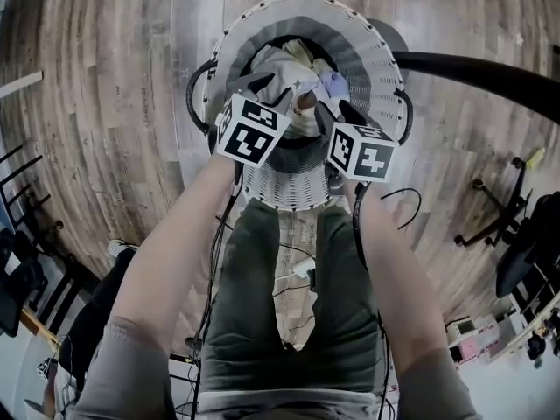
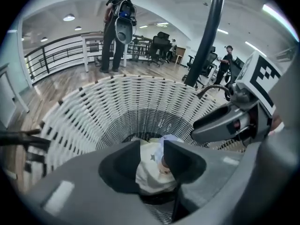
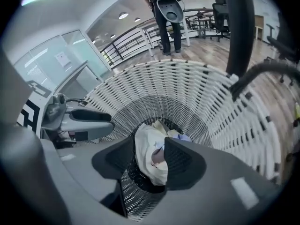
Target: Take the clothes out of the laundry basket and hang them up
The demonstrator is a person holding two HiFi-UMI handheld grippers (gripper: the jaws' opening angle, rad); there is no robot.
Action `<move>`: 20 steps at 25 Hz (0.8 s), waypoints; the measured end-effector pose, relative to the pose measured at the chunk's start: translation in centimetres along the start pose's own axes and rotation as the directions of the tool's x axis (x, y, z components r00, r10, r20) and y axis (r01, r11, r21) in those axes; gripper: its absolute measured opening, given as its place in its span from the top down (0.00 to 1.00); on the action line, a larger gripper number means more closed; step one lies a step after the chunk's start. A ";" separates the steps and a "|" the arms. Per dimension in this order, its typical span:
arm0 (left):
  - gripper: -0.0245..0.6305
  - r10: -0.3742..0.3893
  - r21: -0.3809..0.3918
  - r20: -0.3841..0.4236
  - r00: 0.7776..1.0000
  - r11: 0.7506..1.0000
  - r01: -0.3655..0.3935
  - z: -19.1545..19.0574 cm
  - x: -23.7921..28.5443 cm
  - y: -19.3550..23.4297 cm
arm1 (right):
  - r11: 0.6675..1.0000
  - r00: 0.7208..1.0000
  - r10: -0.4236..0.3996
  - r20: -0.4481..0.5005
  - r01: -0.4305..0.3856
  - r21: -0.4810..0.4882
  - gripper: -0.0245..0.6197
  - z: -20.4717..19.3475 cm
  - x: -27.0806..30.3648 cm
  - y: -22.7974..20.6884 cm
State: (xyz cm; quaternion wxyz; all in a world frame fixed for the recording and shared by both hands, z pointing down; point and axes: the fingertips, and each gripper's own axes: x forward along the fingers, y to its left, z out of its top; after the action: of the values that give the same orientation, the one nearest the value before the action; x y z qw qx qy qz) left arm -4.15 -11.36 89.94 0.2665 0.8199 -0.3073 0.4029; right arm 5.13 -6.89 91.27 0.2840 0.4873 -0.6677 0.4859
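1. Wood-plank floor [image 1: 105, 103]: the whole work area is carried by it. No table is present.
2. Laundry basket [image 1: 367, 51]: white and woven, round, upright on the floor directly in front of the person's legs. Its mouth is uncovered.
3. Black pole [image 1: 472, 73]: seen just beyond the basket's far right rim. Whether it belongs to a hanging rail cannot be told.
4. Left gripper [image 2: 152, 149]: held over the near left part of the rim and pointed down into the basket. Jaws are noted moderately apart, with nothing clamped. Cloth is seen only through the gap, lower down.
5. Right gripper [image 3: 151, 144]: held over the near right part of the rim, close beside the left one. Jaws are likewise apart and empty, aimed at the same heap.
6. Clothes [image 1: 284, 77]: a cream garment with small star marks is bunched at the basket's bottom, toward the far wall. Contact with either gripper cannot be confirmed.
7. Lilac piece [image 1: 334, 84]: tucked against the cream garment's right side.
8. Step judged in hand: the reach for the first garment, with nothing lifted yet. The next move is judged to call for one gripper being lowered until a raised cream fold sits between its jaws, then closed before lifting clear of the rim.
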 end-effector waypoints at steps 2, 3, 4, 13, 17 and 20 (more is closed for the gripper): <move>0.73 -0.012 -0.034 -0.021 1.000 0.999 0.011 -0.7 2.0 0.8 | 0.999 1.000 0.001 -0.002 -0.001 0.036 0.62 -0.7 2.0 -0.4; 0.73 -0.014 -0.055 -0.026 1.000 0.998 0.013 -1.0 3.0 1.1 | 0.998 1.000 0.007 -0.004 -0.007 0.058 0.61 -1.2 2.9 -0.6; 0.73 -0.014 -0.065 -0.029 0.999 0.998 0.012 -1.2 3.9 1.4 | 0.997 1.000 0.014 -0.010 -0.013 0.081 0.61 -1.7 3.7 -0.8; 0.67 -0.062 0.098 -0.175 0.983 0.992 0.080 -4.1 11.5 1.9 | 0.985 0.994 -0.081 -0.077 0.092 0.144 0.51 -5.1 9.8 -4.7; 0.66 -0.067 0.223 -0.228 0.971 0.967 0.119 -5.5 14.5 1.7 | 0.976 0.987 -0.098 -0.123 0.120 0.179 0.47 -6.6 11.9 -6.1; 0.66 -0.084 0.253 -0.265 0.960 0.955 0.153 -6.7 17.2 2.0 | 0.949 0.982 -0.117 -0.149 0.155 0.276 0.47 -7.7 13.1 -7.8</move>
State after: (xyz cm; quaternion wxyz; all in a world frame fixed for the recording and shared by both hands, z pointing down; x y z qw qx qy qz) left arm -0.57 -13.05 108.07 0.2124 0.8079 -0.1628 0.5251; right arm 6.84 -5.09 108.14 0.2866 0.5353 -0.5351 0.5873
